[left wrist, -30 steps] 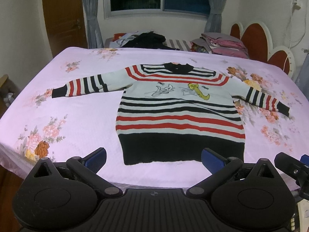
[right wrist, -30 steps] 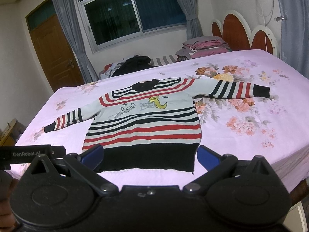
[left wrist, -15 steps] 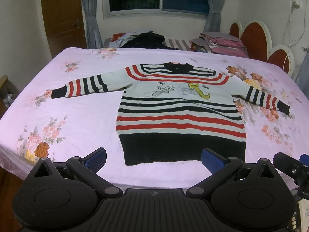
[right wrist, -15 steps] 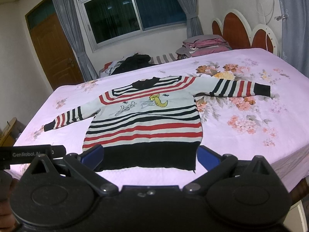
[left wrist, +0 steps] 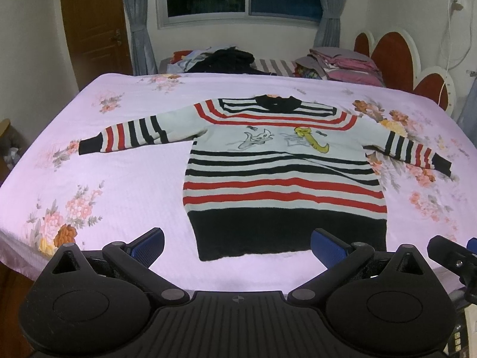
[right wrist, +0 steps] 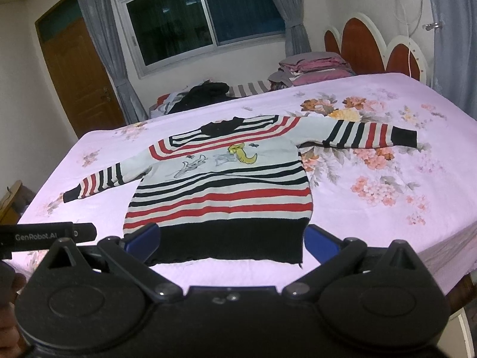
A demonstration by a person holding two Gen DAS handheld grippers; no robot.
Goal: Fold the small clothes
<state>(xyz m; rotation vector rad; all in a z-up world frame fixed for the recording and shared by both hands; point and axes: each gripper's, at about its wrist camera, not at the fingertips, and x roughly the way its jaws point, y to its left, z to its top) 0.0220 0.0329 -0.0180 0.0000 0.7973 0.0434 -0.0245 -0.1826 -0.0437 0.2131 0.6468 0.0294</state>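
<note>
The small red, black and white striped knitted sweater (left wrist: 280, 176) lies flat, front up and sleeves spread, on the pink floral bedsheet (left wrist: 119, 179). Your left gripper (left wrist: 237, 246) and right gripper (right wrist: 231, 243) hover near its black hem, jaws wide apart, gripping nothing.

Left gripper (left wrist: 237, 243) held low across the bottom of the left wrist frame, jaws spread wide, blue fingertips (left wrist: 149, 243) at lower left and lower right of centre, nothing between them. Right gripper (right wrist: 231, 240) likewise low in the right wrist frame, jaws wide apart, blue pads (right wrist: 143, 238) clear of any grasp. Part of the right gripper's body visible at the far right edge of the left wrist frame; the left gripper's labelled body at the left edge of the right wrist frame.
</note>
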